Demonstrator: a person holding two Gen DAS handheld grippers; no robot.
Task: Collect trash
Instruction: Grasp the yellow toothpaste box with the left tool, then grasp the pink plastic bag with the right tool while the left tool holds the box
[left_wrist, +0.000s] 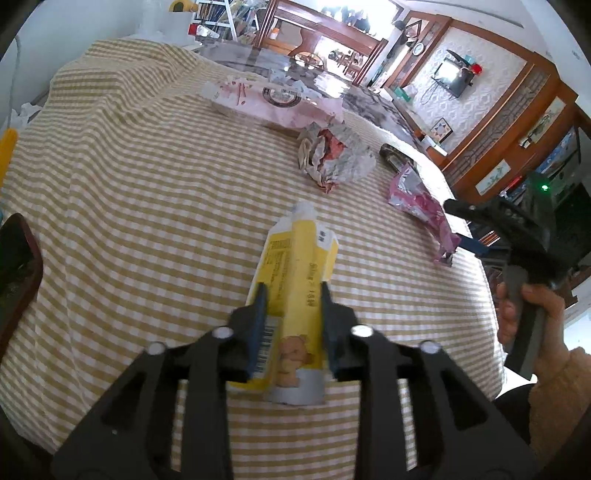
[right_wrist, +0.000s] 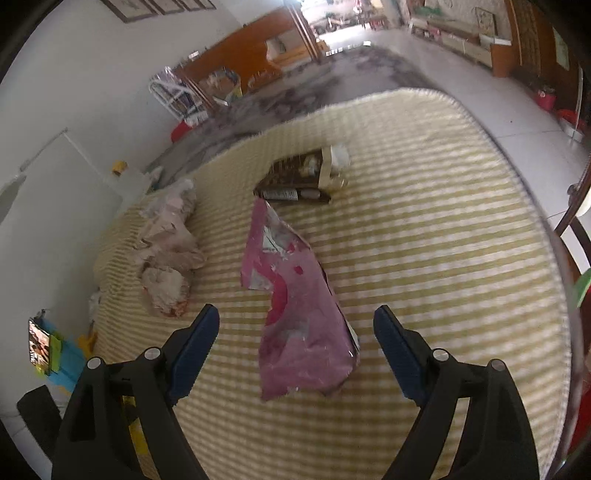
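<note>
My left gripper (left_wrist: 292, 295) is shut on a yellow snack wrapper (left_wrist: 295, 273) with a bear print, held just above the checked tablecloth (left_wrist: 147, 206). My right gripper (right_wrist: 295, 321) is open, its blue fingers astride the near end of a pink foil wrapper (right_wrist: 299, 314) lying flat; that wrapper also shows in the left wrist view (left_wrist: 421, 206). A crumpled paper wad (left_wrist: 336, 155) lies beyond the yellow wrapper, also in the right wrist view (right_wrist: 170, 254). A dark brown packet (right_wrist: 299, 181) lies beyond the pink wrapper.
A pink-white bag (left_wrist: 266, 98) lies at the cloth's far edge. The right gripper's body and the hand holding it (left_wrist: 524, 295) show at the table's right edge. A dark chair back (left_wrist: 18, 266) stands at the left. The table edge (right_wrist: 546, 229) curves right.
</note>
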